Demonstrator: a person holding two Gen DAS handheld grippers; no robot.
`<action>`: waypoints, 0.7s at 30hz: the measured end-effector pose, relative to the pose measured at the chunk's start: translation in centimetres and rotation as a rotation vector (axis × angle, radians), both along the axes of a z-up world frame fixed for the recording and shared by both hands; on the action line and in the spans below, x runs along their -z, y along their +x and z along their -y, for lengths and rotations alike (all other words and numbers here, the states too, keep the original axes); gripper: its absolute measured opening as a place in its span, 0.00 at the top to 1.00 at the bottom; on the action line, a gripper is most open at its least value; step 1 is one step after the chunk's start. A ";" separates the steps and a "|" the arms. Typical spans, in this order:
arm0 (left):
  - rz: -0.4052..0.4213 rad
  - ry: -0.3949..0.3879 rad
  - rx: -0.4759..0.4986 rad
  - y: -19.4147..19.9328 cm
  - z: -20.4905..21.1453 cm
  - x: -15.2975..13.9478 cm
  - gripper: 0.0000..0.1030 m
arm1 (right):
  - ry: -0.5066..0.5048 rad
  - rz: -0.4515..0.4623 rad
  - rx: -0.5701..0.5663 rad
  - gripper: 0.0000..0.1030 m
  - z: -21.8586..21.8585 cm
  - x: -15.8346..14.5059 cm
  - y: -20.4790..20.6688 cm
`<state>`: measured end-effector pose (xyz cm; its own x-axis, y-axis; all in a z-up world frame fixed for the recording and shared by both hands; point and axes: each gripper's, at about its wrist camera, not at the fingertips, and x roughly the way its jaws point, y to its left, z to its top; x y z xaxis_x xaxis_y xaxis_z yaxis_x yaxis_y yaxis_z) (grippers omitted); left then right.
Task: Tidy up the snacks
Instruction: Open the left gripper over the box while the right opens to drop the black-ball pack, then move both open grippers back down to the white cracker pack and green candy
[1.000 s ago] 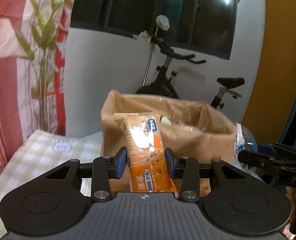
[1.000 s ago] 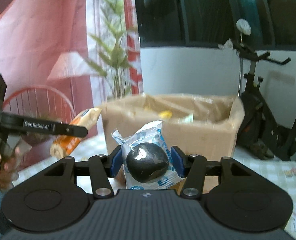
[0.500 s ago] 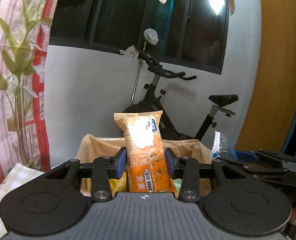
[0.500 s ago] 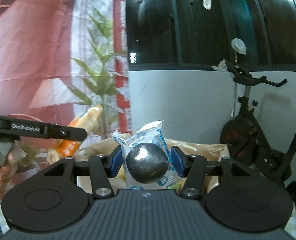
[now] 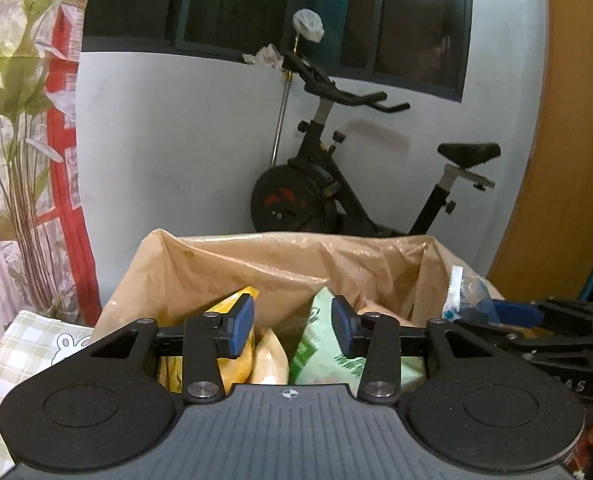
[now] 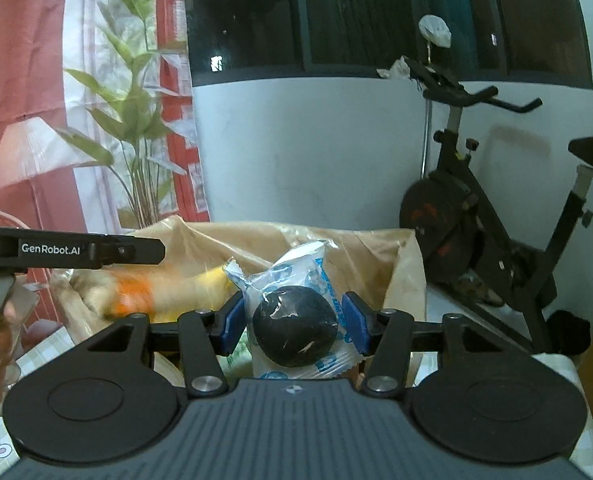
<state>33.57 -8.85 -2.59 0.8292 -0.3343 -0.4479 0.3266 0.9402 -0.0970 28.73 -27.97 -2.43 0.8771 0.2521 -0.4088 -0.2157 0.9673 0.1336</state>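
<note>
Snacks everywhere in this box [image 5: 200, 268] — it's a cardboard one lined with a tan plastic bag, sitting on a checked tablecloth [image 5: 20, 344]. Left gripper [image 5: 292, 326] hangs over the open top with its blue pads spread and nothing between them; the jaws have just been opening. Under it, inside the box, you can see a green packet [image 5: 316, 344] and a yellow packet [image 5: 242, 356] lying side by side. From the right wrist view there's a blurry orange snack bar [image 6: 136, 292] in the box below the left gripper's finger — too smeared to say if it's lying flat.

Right gripper [image 6: 292, 322] is clamped on a clear wrapper with blue print and a round black snack [image 6: 294, 332] inside, held upright over the near edge of the box. In the left view that wrapper's crimped end pokes up at the box's right side. Exercise bike [image 5: 336, 184] stands against the white wall behind.
</note>
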 end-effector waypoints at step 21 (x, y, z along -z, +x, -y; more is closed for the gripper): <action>0.017 -0.005 0.029 -6.0 -3.8 -2.1 0.35 | 0.068 0.060 -0.010 0.43 -1.6 -1.8 -5.3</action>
